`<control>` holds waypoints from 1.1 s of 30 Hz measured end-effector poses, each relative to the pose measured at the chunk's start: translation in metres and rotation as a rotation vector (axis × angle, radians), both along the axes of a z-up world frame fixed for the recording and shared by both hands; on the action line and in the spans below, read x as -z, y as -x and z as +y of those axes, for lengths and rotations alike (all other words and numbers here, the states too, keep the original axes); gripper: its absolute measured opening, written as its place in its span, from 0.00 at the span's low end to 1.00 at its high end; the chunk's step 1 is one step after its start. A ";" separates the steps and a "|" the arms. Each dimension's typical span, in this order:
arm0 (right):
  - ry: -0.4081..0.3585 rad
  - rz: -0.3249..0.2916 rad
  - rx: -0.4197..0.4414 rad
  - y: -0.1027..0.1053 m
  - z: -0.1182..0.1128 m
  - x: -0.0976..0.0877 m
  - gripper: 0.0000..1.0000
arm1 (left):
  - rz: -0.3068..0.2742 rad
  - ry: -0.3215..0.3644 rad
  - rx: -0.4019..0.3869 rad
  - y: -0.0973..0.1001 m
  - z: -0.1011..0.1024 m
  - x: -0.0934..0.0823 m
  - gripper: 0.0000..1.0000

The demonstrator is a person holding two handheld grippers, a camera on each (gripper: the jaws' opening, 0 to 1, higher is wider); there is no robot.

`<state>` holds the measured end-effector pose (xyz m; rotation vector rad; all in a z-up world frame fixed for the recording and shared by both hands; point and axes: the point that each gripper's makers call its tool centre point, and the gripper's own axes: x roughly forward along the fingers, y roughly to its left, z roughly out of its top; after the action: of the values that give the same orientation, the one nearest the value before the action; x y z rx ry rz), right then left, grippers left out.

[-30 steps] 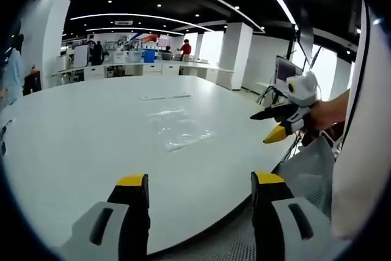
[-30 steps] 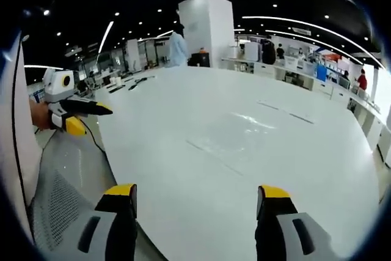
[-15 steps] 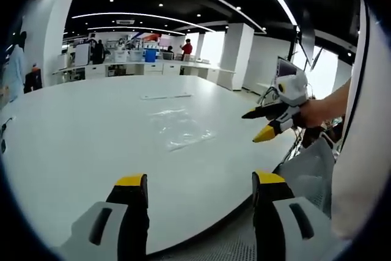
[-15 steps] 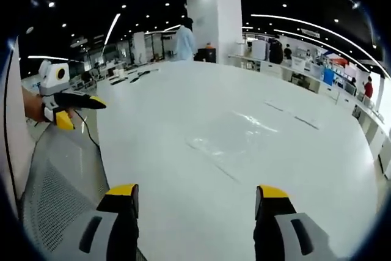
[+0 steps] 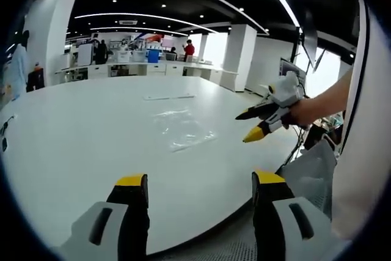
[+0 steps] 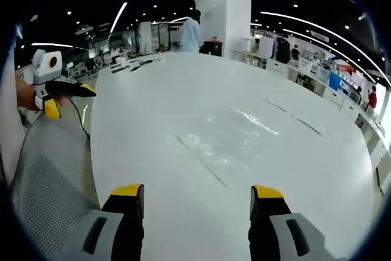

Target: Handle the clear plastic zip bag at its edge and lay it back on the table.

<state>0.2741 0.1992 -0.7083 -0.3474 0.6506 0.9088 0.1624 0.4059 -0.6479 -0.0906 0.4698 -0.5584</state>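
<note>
Clear, crinkled zip bag (image 5: 181, 129) lies flat on the smooth white desk (image 5: 73, 145); no writing seems legible. Both hand-held grippers, left (image 5: 198, 183) and right (image 6: 197, 192), are spread, holding nothing.

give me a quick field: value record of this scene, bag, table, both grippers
bag: clear plastic zip bag, lying flat on the table, untouched
table: large white table
left gripper: jaws open, empty, low over the near table edge
right gripper: jaws open, empty, pointing over the table towards the bag
other: thin strip lying on the table beyond the bag
background: people at far benches, white pillar
</note>
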 end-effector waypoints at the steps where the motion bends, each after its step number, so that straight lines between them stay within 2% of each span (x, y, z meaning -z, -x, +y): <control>1: 0.006 -0.001 -0.004 -0.001 0.000 0.001 0.68 | 0.000 0.001 -0.001 0.000 0.001 0.000 0.68; 11: 0.046 -0.006 -0.029 -0.018 0.004 0.009 0.64 | 0.004 0.004 -0.009 -0.001 0.007 0.006 0.68; 18: 0.080 -0.019 -0.062 -0.028 0.008 0.017 0.54 | 0.006 0.004 -0.013 -0.001 0.006 0.006 0.67; 33: 0.157 -0.054 -0.139 -0.042 0.012 0.032 0.42 | 0.016 0.004 -0.022 -0.002 0.007 0.006 0.67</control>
<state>0.3164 0.2114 -0.7404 -0.5613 0.6560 0.9801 0.1644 0.4127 -0.6541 -0.1039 0.4825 -0.5373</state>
